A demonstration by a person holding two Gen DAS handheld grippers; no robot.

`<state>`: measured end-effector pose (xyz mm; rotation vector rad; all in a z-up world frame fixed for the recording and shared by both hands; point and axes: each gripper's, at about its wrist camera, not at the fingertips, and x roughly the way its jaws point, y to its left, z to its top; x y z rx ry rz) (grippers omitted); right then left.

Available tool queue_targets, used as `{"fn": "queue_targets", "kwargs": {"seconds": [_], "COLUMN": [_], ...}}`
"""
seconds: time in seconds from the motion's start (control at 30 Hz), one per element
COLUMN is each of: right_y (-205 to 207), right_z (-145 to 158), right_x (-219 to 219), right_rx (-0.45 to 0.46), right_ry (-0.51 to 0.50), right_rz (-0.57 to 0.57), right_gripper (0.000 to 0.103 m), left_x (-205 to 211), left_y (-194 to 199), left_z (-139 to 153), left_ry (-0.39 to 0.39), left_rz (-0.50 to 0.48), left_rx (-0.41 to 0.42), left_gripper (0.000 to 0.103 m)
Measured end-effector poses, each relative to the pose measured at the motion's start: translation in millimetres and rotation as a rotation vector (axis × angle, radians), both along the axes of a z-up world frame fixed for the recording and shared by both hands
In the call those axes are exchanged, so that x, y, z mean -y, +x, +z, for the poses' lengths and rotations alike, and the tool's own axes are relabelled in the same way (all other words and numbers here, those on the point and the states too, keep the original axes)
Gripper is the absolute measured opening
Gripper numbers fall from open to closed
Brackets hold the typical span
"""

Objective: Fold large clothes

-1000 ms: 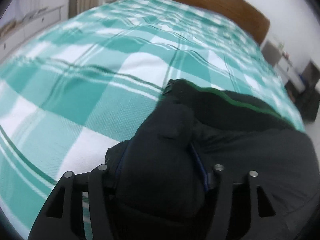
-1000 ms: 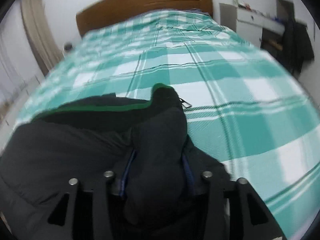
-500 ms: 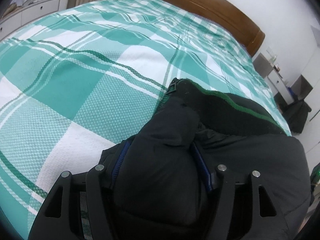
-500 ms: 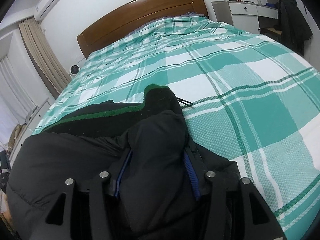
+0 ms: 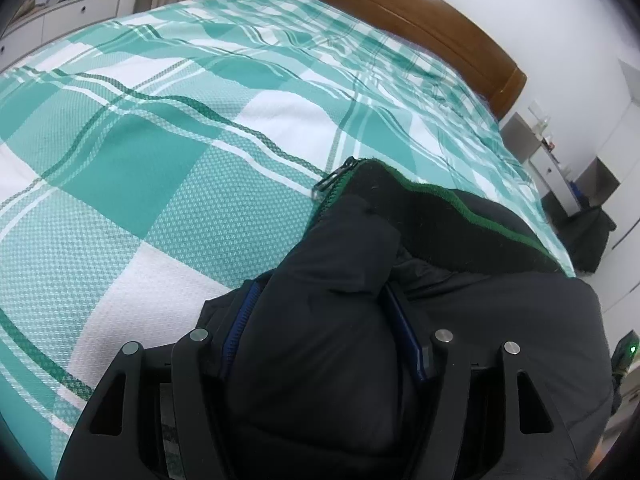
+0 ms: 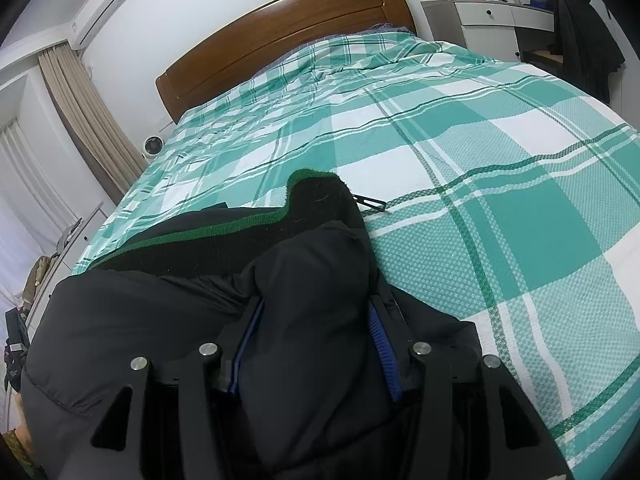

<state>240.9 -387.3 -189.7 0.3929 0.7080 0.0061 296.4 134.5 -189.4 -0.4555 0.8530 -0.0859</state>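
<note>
A black padded jacket [image 5: 500, 320] with a green-edged knit collar [image 5: 440, 216] lies at the near edge of the bed. My left gripper [image 5: 324, 320] is shut on a thick bunch of the jacket's left shoulder; blue pads [image 5: 404, 332] show beside the fabric. My right gripper [image 6: 312, 320] is shut on a bunch of the right shoulder of the jacket [image 6: 140, 320]. The collar [image 6: 316, 196] points up the bed, and a zip pull [image 6: 372, 202] lies beside it. Both sets of fingertips are buried in fabric.
The bed [image 5: 160, 140] has a green and white checked cover and a wooden headboard [image 6: 280, 20]. A white desk [image 6: 500, 20] and a hanging dark coat [image 6: 588, 36] stand right of the bed. Curtains [image 6: 80, 120] and a small fan [image 6: 152, 146] are on the left.
Both grippers, still shut on the jacket, have lowered and steadied; the views sharpened, and the collar has settled flatter on the cover.
</note>
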Motion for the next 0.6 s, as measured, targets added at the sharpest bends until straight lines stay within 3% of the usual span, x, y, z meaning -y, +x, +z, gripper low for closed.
{"fn": "queue_targets", "kwargs": {"seconds": [0.43,0.53,0.6], "right_y": [-0.4,-0.5,-0.7], "right_z": [-0.7,-0.6,-0.5], "right_x": [2.2,3.0,3.7], "right_rx": [0.004,0.005,0.005], "right_ry": [0.012,0.017,0.019], "right_rz": [0.001,0.001,-0.001], "right_gripper": [0.050,0.050,0.050], "left_x": [-2.2,0.8,4.0], "left_y": [-2.6,-8.5,-26.3], "left_z": [3.3,20.4,46.0], "left_ry": [-0.026,0.024,0.070], "left_rz": [-0.008,-0.026,-0.064], "left_rx": [-0.008,-0.045,-0.021], "left_gripper": [0.065,0.065,0.065]}}
